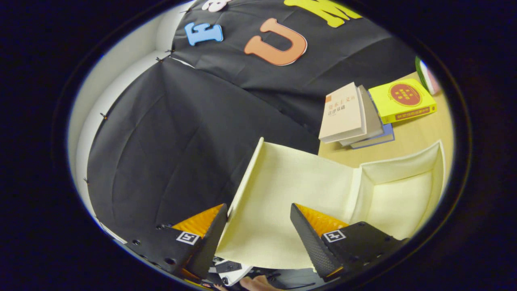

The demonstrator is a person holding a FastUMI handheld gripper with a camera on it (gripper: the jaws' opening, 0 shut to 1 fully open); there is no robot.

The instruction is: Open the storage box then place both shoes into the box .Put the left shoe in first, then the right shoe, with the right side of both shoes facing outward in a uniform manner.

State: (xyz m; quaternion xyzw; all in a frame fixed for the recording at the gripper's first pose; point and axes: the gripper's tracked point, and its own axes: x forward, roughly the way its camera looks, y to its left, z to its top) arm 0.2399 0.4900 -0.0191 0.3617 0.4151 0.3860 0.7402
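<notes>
The cream fabric storage box (404, 169) stands open on the wooden table, its empty inside beyond my right finger. Its lid (282, 178) is swung back and stands as a broad cream flap next to the box, reaching up against the black cloth wall. My gripper (258, 206) is open, fingers wide apart, with the lower part of the lid showing in the gap between them. The left fingertip (220, 214) sits at the lid's free edge and the right fingertip (301, 218) lies in front of the lid's face. Neither finger presses on it.
A stack of books (351, 115) lies on the wooden table (412, 137) beyond the box, with a yellow book (404, 101) beside it. The black cloth wall rises close behind the lid. Black and white shapes (230, 270) under the fingers are too hidden to tell.
</notes>
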